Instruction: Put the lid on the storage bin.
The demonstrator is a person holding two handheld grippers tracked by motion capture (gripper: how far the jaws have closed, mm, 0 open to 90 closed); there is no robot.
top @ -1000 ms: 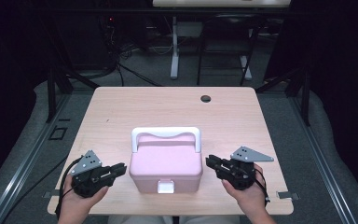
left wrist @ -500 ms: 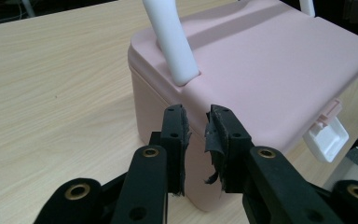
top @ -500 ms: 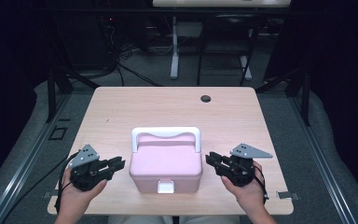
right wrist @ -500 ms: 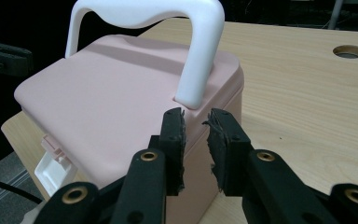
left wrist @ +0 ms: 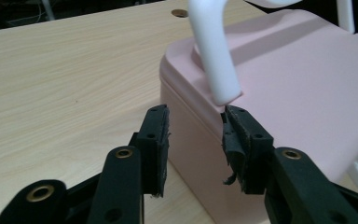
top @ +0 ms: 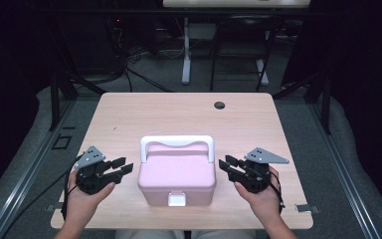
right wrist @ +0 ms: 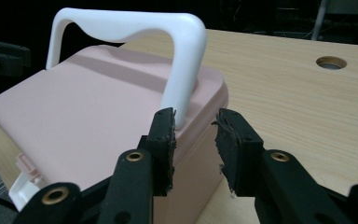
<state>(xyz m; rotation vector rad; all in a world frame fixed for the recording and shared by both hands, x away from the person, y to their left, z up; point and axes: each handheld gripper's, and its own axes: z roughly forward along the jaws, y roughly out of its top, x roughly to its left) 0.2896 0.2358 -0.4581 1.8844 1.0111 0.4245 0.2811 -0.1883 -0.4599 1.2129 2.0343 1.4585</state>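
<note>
Pink plastic makes up the lidded box [top: 177, 178], which sits in the lower middle of the high view, close to the near edge of the light wooden table [top: 179, 117]. A white handle [top: 177, 143] stands upright over the far part of its lid, and a small white latch [top: 177, 200] shows on the front wall.

At the lower left of that frame, the left hand-held gripper [top: 123, 166] lies level just beside the box's left wall, held in the person's left hand [top: 82, 196]. Its jaws have just been opening and now stand fairly wide, with nothing pressed between them. In the left gripper view the pads [left wrist: 156, 147] frame the corner of the box [left wrist: 279, 93] below the foot of the handle [left wrist: 214, 51] without touching it.

At the lower right, the right hand-held gripper [top: 227, 166] points at the box's right wall, held in the right hand [top: 263, 196]. Its jaws have also just been opening and stand apart, gripping nothing. In the right gripper view they frame the near corner of the box [right wrist: 74, 102] under the handle [right wrist: 182, 70].

A round hole [top: 219, 105] lies in the table at the upper right.
</note>
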